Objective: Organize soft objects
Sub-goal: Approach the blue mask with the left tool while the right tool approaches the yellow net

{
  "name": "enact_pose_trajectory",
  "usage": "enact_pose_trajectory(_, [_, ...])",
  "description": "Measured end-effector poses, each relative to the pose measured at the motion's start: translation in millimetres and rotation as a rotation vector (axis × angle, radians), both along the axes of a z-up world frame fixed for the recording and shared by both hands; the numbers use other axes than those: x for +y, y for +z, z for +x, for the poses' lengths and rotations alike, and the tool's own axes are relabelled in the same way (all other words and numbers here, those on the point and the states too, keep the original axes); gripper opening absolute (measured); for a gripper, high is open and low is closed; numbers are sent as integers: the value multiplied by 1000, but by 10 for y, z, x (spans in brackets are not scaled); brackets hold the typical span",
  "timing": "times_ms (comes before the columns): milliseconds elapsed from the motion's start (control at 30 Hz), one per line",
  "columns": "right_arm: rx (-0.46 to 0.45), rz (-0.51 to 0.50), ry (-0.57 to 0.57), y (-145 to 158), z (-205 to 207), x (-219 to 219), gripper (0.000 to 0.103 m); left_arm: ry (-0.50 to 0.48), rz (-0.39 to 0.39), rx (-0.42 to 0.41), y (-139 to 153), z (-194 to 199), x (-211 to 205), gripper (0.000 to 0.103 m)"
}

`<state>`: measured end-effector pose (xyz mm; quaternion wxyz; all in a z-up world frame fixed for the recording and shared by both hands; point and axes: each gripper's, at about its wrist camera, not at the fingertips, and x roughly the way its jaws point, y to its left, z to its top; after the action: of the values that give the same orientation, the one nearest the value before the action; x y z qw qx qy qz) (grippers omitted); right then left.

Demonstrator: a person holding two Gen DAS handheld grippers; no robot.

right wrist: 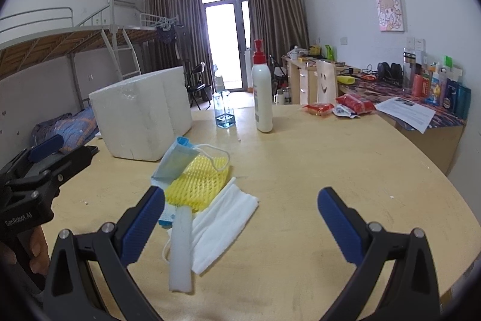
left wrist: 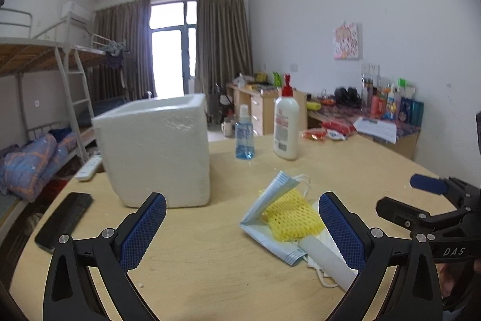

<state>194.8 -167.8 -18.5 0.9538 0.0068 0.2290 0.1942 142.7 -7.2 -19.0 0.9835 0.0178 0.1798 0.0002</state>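
A pile of soft things lies on the wooden table: a yellow foam net (left wrist: 293, 217) (right wrist: 198, 182), a blue face mask (left wrist: 270, 197) (right wrist: 177, 157), a white foam tube (left wrist: 326, 260) (right wrist: 180, 248) and a folded white cloth (right wrist: 224, 226). A white foam box (left wrist: 156, 151) (right wrist: 138, 115) stands behind it, open at the top. My left gripper (left wrist: 242, 230) is open and empty, the pile by its right finger. My right gripper (right wrist: 240, 223) is open and empty, the pile by its left finger. Each gripper shows in the other's view (left wrist: 430, 185) (right wrist: 45, 149).
A blue spray bottle (left wrist: 245, 134) (right wrist: 224, 110) and a white lotion bottle (left wrist: 287, 125) (right wrist: 263, 92) stand at the back of the table. A black phone (left wrist: 64, 220) and a white remote (left wrist: 88, 167) lie left. Red snack packs (right wrist: 354, 104) lie far right.
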Motion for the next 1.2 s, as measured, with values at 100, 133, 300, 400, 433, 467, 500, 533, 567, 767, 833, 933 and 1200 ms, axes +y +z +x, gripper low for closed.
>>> enact_pose_trajectory(100, [26,2,13,-13,106,30,103,-4,12,48,-48,132,-24,98])
enact_pose_trajectory(133, [32,3,19,-17,130,39,103,-3,17,62,-63,174,-28,96])
enact_pose_trajectory(300, [81,-7,45,-45,284,78,103,-2,16,156,-181,394,-5,81])
enact_pose_trajectory(400, [103,-22,62,-72,355,123,103,-6,9,223,-257,555,16,73])
enact_pose_trajectory(433, [113,-26,71,-86,374,140,103,-5,9,239,-280,597,22,72])
enact_pose_trajectory(467, [130,-28,85,-105,402,163,103,-5,11,247,-295,625,26,71])
enact_pose_trajectory(500, [148,-27,95,-124,433,179,103,0,16,253,-309,644,21,71])
enact_pose_trajectory(533, [166,-27,102,-144,464,196,99,-1,20,264,-332,679,19,66])
enact_pose_trajectory(567, [181,-28,113,-164,493,215,96,-7,17,273,-344,701,18,61])
enact_pose_trajectory(767, [219,-80,141,-206,623,362,84,-14,8,348,-420,880,37,56])
enact_pose_trajectory(833, [228,-80,160,-206,664,401,82,-29,-8,380,-449,923,56,45])
enact_pose_trajectory(933, [243,-79,176,-205,726,441,80,-31,-19,410,-482,964,72,34])
enact_pose_trajectory(1200, [261,-102,204,-213,837,555,80,-89,-60,468,-542,1073,74,29])
